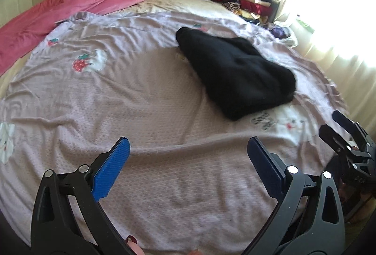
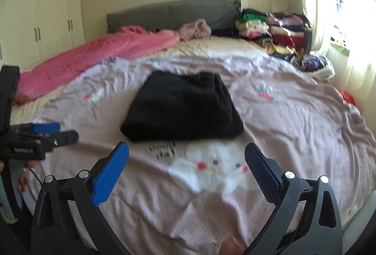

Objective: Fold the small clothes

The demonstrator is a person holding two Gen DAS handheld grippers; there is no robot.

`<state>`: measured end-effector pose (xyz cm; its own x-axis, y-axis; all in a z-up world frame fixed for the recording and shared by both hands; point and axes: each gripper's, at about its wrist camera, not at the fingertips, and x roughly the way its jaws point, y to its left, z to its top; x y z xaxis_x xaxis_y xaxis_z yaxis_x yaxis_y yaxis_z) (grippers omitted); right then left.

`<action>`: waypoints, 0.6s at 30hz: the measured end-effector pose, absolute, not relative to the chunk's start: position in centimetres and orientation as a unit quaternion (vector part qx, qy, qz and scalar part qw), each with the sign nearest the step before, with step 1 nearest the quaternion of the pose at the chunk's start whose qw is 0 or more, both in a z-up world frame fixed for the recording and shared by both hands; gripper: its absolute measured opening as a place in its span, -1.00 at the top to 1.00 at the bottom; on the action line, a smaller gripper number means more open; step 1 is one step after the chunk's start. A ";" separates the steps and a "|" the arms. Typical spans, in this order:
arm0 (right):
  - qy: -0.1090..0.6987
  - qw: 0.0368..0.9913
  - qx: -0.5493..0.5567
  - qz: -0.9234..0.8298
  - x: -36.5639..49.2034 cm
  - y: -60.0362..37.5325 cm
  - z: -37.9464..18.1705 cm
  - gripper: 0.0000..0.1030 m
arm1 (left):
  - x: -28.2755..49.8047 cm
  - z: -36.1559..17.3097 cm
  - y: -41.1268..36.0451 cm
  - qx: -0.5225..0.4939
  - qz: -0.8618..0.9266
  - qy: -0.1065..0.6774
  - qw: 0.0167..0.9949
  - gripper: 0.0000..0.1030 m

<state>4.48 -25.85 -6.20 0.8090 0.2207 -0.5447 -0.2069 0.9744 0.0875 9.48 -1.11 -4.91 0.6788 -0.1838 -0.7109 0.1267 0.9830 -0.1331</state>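
Black knit garment (image 2: 182, 105), folded, mid-bed on lilac bedspread (image 2: 293, 137); prob. soft, limp, light, so pinch at near corners/edge, not the thick centre. Right gripper (image 2: 186, 169) & left gripper (image 1: 188, 164): jaws apart, empty, short of it.

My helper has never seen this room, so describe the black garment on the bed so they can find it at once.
Start at the bed with the lilac bedspread printed with strawberries. Near its middle lies the black garment, folded into a flat bundle, just beyond a white cartoon print. It is the only dark item lying alone; the other clothes are stacked by the headboard, far from it.
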 end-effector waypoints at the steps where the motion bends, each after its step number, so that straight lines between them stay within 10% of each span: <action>1: 0.291 0.951 0.015 0.107 4.7 -25.9 -6.5 -0.91 | 9.6 -5.0 -1.0 -0.036 -0.084 0.390 0.916 -0.82; 18: 0.300 0.946 0.049 0.109 6.2 -26.6 -7.6 -0.91 | 10.3 -5.4 0.9 -0.067 -0.087 0.386 0.916 -0.82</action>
<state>6.16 -26.55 -7.59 0.7960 0.2364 -0.5572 -0.1778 0.9713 0.1582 10.28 0.93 -5.42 0.6876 -0.2109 -0.6947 0.1074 0.9759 -0.1900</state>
